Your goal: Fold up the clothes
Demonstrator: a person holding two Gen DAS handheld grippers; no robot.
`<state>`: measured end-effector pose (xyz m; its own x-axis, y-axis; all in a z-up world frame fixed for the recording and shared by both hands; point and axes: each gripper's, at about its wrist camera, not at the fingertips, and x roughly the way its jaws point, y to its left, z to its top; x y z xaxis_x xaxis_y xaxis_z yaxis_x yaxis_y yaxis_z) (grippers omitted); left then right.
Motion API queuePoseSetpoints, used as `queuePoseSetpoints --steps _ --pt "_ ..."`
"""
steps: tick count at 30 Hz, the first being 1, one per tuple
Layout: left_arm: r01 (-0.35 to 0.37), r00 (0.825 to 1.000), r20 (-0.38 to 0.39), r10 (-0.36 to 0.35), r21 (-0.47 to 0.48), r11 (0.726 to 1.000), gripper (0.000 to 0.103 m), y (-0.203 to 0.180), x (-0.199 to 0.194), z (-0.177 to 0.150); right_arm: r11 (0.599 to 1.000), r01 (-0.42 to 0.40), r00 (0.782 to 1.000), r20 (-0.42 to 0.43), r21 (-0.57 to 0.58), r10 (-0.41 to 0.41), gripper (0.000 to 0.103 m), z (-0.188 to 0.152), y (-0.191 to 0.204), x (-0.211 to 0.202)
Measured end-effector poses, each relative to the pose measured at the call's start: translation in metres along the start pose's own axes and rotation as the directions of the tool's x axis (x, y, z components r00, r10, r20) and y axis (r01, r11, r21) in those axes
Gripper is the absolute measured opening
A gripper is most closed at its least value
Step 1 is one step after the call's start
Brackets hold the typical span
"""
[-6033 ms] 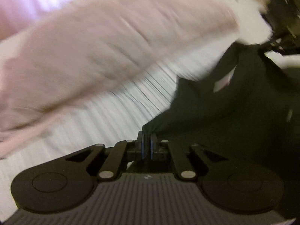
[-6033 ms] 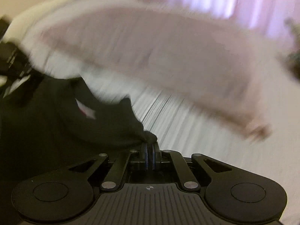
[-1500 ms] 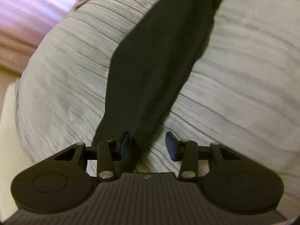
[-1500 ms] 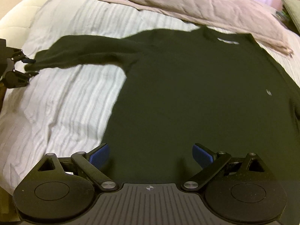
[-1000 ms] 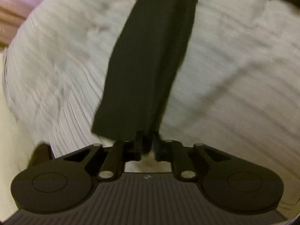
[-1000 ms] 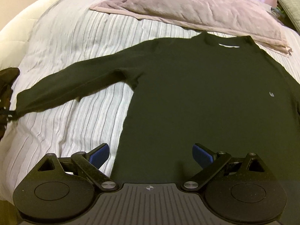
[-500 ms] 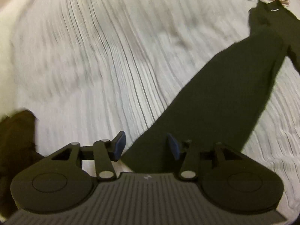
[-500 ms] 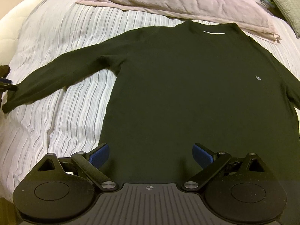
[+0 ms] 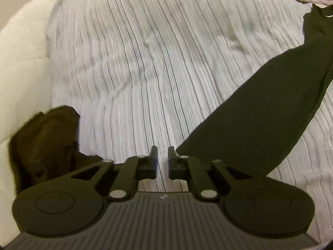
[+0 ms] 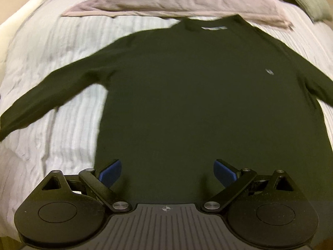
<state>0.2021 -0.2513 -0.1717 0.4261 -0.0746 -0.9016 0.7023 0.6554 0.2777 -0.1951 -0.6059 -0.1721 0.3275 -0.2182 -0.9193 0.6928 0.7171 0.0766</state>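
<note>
Left gripper (image 9: 162, 156) has dropped the sleeve cuff (image 9: 218, 154), now just right of its nearly closed, empty jaws, right gripper (image 10: 167, 171) wide open over the hem of the black sweater (image 10: 208, 108) spread flat ahead on the striped bedcover (image 9: 145, 62), so I'd say folding can start.

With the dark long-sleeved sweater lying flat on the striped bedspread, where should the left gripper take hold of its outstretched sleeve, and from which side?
Grip the dark long-sleeved sweater's sleeve at its cuff end, probably best. The cuff lies flat just right of the nearly closed left gripper, so open it and come from the left along the striped bedspread.
</note>
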Motion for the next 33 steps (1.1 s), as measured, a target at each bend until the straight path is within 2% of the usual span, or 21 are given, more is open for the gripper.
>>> queuePoseSetpoints --steps 2,6,12,16,18,20,22,24,26,31,33 --pt "0.015 0.999 0.035 -0.015 0.006 1.000 0.009 -0.011 -0.013 0.007 0.999 0.020 1.000 -0.007 0.039 -0.020 0.097 -0.005 -0.018 -0.003" --pt "0.065 0.993 0.091 -0.072 0.073 0.995 0.021 -0.057 -0.032 0.026 0.980 0.073 0.997 -0.038 0.186 -0.068 0.097 -0.023 -0.072 -0.011" --pt "0.187 0.972 0.108 -0.208 0.171 0.967 0.029 -0.156 -0.055 0.042 0.886 0.167 0.984 -0.137 0.432 -0.118 0.097 -0.076 -0.178 -0.023" --pt "0.245 0.959 0.088 -0.268 0.214 0.946 0.035 -0.228 -0.083 0.026 0.847 0.227 0.970 -0.192 0.481 -0.151 0.097 -0.115 -0.246 -0.044" --pt "0.264 0.956 0.064 -0.286 0.231 0.936 0.036 -0.264 -0.097 0.015 0.834 0.230 0.970 -0.186 0.502 -0.155 0.097 -0.131 -0.276 -0.059" --pt "0.281 0.954 0.041 -0.298 0.230 0.932 0.036 -0.296 -0.111 0.005 0.836 0.223 0.973 -0.171 0.501 -0.158 0.097 -0.139 -0.299 -0.073" --pt "0.301 0.949 0.023 -0.313 0.218 0.928 0.043 -0.328 -0.129 -0.005 0.847 0.211 0.976 -0.149 0.489 -0.157 0.097 -0.144 -0.319 -0.087" --pt "0.308 0.948 0.010 -0.318 0.222 0.925 0.059 -0.362 -0.149 -0.015 0.860 0.196 0.980 -0.134 0.471 -0.150 0.098 -0.145 -0.332 -0.097" --pt "0.327 0.943 -0.017 -0.333 0.228 0.917 0.063 -0.385 -0.164 -0.023 0.882 0.176 0.984 -0.114 0.438 -0.140 0.098 -0.141 -0.337 -0.105" --pt "0.353 0.935 -0.058 -0.349 0.224 0.908 0.065 -0.428 -0.198 -0.040 0.935 0.116 0.992 -0.077 0.335 -0.096 0.098 -0.126 -0.319 -0.126" --pt "0.359 0.933 -0.051 -0.356 0.200 0.912 0.072 -0.435 -0.211 -0.043 0.951 0.096 0.995 -0.063 0.293 -0.081 0.098 -0.120 -0.306 -0.130"
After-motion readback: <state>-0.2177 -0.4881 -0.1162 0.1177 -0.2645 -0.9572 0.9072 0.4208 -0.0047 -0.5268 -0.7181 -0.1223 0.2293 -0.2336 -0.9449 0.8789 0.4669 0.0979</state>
